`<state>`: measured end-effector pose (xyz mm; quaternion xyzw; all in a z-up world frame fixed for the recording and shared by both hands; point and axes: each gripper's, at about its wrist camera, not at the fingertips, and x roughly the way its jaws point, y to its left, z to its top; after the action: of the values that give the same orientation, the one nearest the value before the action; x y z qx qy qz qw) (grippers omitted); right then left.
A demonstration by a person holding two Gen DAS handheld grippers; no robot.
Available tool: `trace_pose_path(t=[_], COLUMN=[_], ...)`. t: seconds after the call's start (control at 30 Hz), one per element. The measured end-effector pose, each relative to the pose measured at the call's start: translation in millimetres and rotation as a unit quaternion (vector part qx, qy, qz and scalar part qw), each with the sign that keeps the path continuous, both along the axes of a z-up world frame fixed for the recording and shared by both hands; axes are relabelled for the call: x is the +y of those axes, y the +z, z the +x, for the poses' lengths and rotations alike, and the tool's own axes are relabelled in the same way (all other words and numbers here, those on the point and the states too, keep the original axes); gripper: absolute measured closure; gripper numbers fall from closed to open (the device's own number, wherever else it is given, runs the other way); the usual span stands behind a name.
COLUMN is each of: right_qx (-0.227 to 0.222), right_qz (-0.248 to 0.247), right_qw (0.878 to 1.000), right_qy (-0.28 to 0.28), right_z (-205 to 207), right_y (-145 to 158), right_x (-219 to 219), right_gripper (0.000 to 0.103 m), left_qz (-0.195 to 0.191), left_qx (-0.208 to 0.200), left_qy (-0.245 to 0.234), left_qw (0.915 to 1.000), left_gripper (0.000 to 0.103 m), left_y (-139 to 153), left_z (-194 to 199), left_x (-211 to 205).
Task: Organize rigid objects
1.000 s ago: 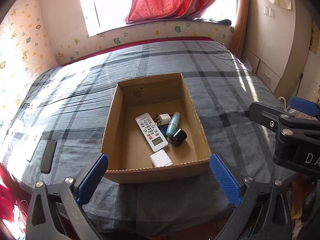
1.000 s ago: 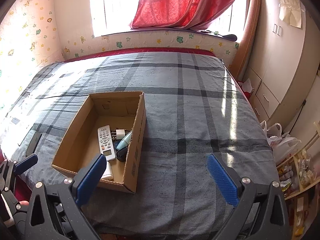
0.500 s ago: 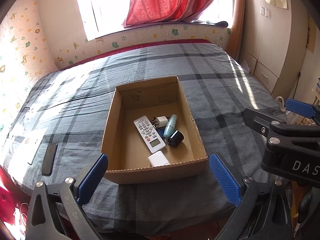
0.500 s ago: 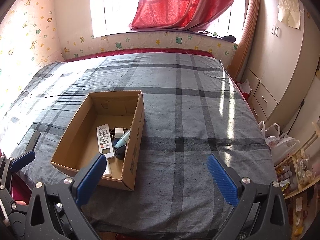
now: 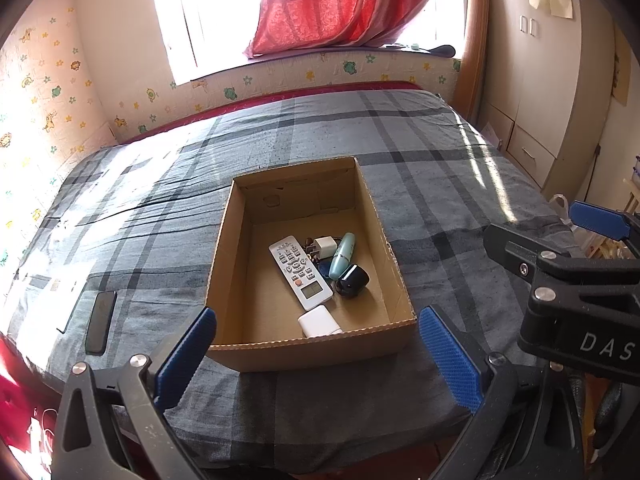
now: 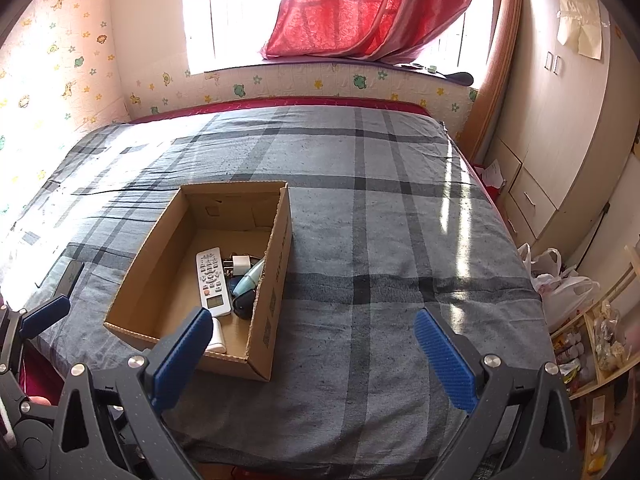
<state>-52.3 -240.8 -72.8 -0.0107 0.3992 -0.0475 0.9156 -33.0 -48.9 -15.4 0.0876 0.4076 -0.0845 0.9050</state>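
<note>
An open cardboard box (image 5: pixel 224 256) (image 6: pixel 276 276) lies on the plaid bed. Inside it are a white remote (image 5: pixel 300 272) (image 6: pixel 212 282), a white plug adapter (image 5: pixel 324 246) (image 6: pixel 241 264), a pale teal tube (image 5: pixel 343 254) (image 6: pixel 248 280), a small black device (image 5: pixel 352 280) (image 6: pixel 244 306) and a white block (image 5: pixel 319 321) (image 6: pixel 216 336). My left gripper (image 5: pixel 316 364) stands open in front of the box's near wall, empty. To the right of the box, my right gripper (image 6: pixel 312 360) is open over bare bedspread, empty.
A dark phone (image 5: pixel 100 322) (image 6: pixel 70 278) lies near the bed's left edge. Wardrobe drawers (image 6: pixel 532 196) stand to the right, with plastic bags (image 6: pixel 560 284) and shelves on the floor beside the bed. A red curtain (image 5: pixel 344 0) hangs at the window.
Both grippers have drawn back a little and risen, so more of the room shows. The box and its contents have not moved.
</note>
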Motion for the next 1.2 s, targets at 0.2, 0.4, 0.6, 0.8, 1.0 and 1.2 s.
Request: trace_pose_path(t=[0.2, 0.4, 0.6, 0.8, 1.0, 1.2], right_qx=[-0.001, -0.006, -0.011, -0.013, -0.013, -0.011], right_qz=[0.003, 0.003, 0.006, 0.009, 0.011, 0.013], right_qw=[1.000, 1.000, 1.000, 1.000, 1.000, 1.000], right_qy=[-0.005, -0.002, -0.004, -0.009, -0.007, -0.006], right_z=[-1.9, -4.0, -5.7, -6.9, -7.1, -3.7], right_y=[0.5, 2.3, 2.9, 3.1, 2.6, -0.6], right_x=[-3.5, -3.3, -4.4, -5.9, -5.7, -5.5], right_gripper=[0.000, 0.000, 0.000, 0.000, 0.000, 0.000], left_qz=[-0.002, -0.002, -0.001, -0.003, -0.004, -0.004], left_qx=[0.001, 0.001, -0.004, -0.003, 0.002, 0.004], left_qy=[-0.001, -0.001, -0.002, -0.003, -0.003, -0.007], left_qw=[1.0000, 1.0000, 1.0000, 1.0000, 1.0000, 1.0000], left_gripper=[0.000, 0.000, 0.000, 0.000, 0.000, 0.000], left_y=[-0.5, -1.7, -0.3, -0.7, -3.8, -6.6], left_z=[0.6, 1.2, 0.3, -0.2, 1.7, 5.2], left_x=[0.5, 1.0, -0.1, 0.7, 2.1, 3.3])
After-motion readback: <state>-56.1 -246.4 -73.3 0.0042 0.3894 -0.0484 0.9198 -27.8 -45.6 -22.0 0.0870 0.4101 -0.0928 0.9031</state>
